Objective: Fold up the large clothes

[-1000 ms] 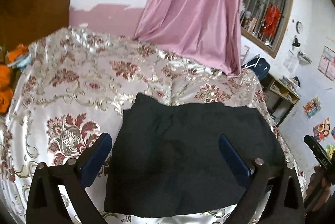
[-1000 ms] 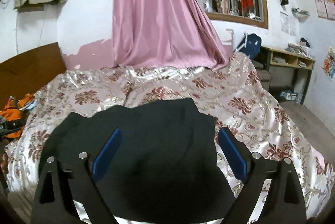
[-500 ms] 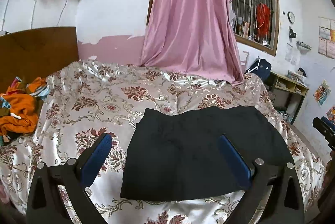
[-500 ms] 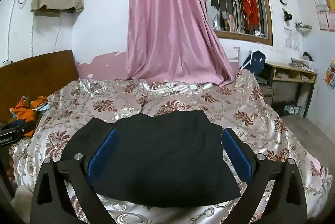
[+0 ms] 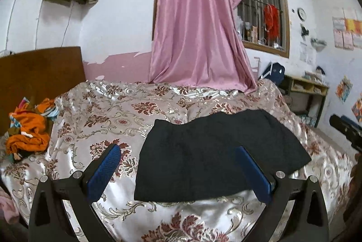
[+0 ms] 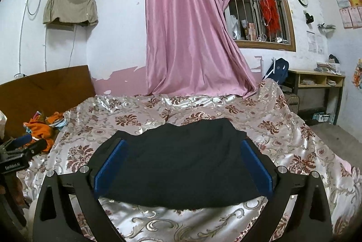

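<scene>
A black garment (image 5: 215, 151) lies folded flat in a rectangle on the floral satin bedspread (image 5: 126, 110). It also shows in the right wrist view (image 6: 181, 162). My left gripper (image 5: 178, 151) is open and empty, held above the bed near the garment's left front edge. My right gripper (image 6: 183, 144) is open and empty, held above the garment's front part. Neither gripper touches the cloth. The right gripper's body (image 5: 346, 128) shows at the far right of the left wrist view, and the left gripper's body (image 6: 18, 151) at the far left of the right wrist view.
A pile of orange clothes (image 5: 29, 128) lies at the bed's left by the wooden headboard (image 5: 40, 70). A pink curtain (image 5: 199, 38) hangs behind the bed. A wooden shelf table (image 6: 316, 88) and a barred window (image 6: 258, 20) are at the right.
Both grippers have pulled back and up from the garment, so more of the bed and room shows. The garment lies still.
</scene>
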{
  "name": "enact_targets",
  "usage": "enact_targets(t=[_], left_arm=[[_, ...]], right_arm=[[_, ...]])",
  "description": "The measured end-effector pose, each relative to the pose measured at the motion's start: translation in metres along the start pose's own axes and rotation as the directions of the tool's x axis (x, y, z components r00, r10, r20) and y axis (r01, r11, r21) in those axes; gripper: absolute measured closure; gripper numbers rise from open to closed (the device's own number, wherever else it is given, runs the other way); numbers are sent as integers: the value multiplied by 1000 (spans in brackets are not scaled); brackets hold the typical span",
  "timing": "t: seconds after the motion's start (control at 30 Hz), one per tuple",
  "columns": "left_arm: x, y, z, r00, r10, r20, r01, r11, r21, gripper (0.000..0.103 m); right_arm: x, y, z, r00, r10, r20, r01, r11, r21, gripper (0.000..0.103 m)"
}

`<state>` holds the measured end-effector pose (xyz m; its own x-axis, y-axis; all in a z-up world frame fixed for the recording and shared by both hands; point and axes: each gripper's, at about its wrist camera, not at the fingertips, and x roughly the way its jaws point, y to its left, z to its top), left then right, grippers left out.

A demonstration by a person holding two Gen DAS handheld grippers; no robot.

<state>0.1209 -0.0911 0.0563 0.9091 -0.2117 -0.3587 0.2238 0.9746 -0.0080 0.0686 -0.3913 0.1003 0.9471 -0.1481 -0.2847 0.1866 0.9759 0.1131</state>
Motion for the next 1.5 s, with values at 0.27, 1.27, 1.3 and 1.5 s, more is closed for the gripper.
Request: enact_targets(t=[0.27, 1.27, 1.3, 1.5], left_arm=[[-28, -20, -10, 999, 1, 43, -4, 997, 82, 0], [-60, -12, -80, 997, 33, -67, -27, 996, 87, 0], [-60, -12, -83, 997, 34, -68, -28, 996, 89, 0], [-57, -9, -94, 994, 38, -100, -30, 996, 88, 0]], right_arm=[[-26, 2, -17, 1000, -1, 14, 1, 999, -32, 5], [-64, 22, -83, 999, -2, -43, -1, 998, -67, 4], [-63, 22, -86, 999, -2, -49, -2, 998, -69, 4], [-59, 25, -97, 997, 1, -81, -6, 998, -63, 4]])
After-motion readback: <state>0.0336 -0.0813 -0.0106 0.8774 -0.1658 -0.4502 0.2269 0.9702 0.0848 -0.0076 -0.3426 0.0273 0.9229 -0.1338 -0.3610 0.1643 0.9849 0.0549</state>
